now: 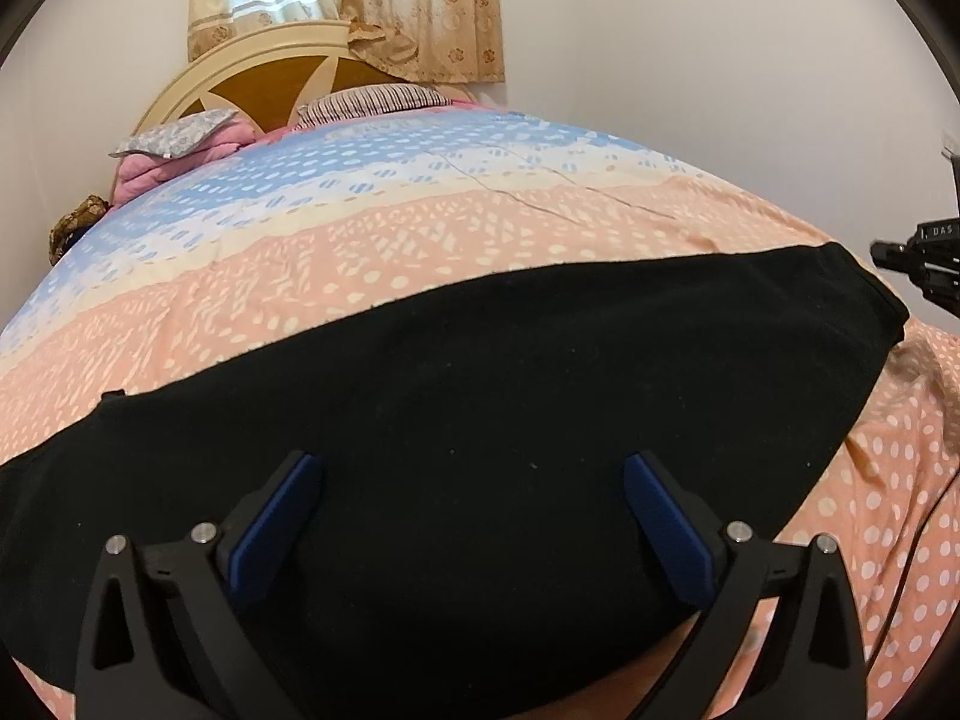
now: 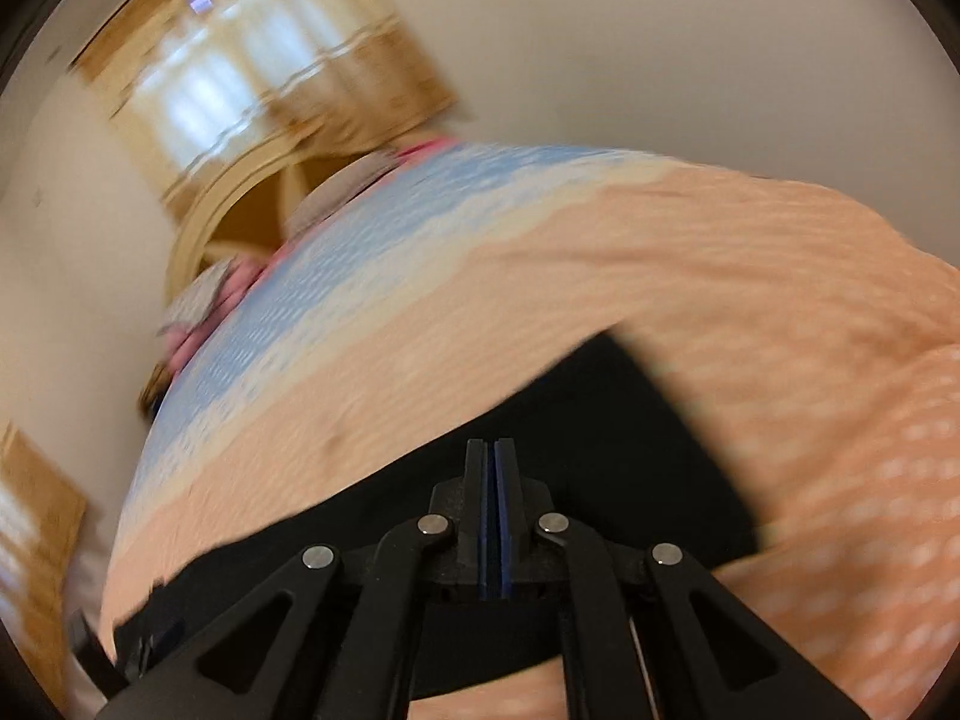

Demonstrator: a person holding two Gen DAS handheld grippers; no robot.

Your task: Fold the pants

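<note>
Blue-padded fingers (image 1: 273, 525) of the left gripper (image 1: 474, 474) stand spread wide, released, above black pants (image 1: 480, 372) lying flat and smooth as a broad dark band across a bed's dotted peach-and-blue bedspread (image 1: 420, 240). Seen through the blurred right wrist camera, the right gripper (image 2: 495, 450) is clenched, pads pressed together over the pants (image 2: 630, 450); whether cloth is pinched cannot be told. Pillows (image 1: 372, 99) rest against a wooden headboard (image 1: 264, 84) beneath patterned curtains (image 1: 360, 0).

Pants (image 1: 480, 372) flat on bed (image 1: 420, 240), pillows (image 1: 372, 99) behind
</note>
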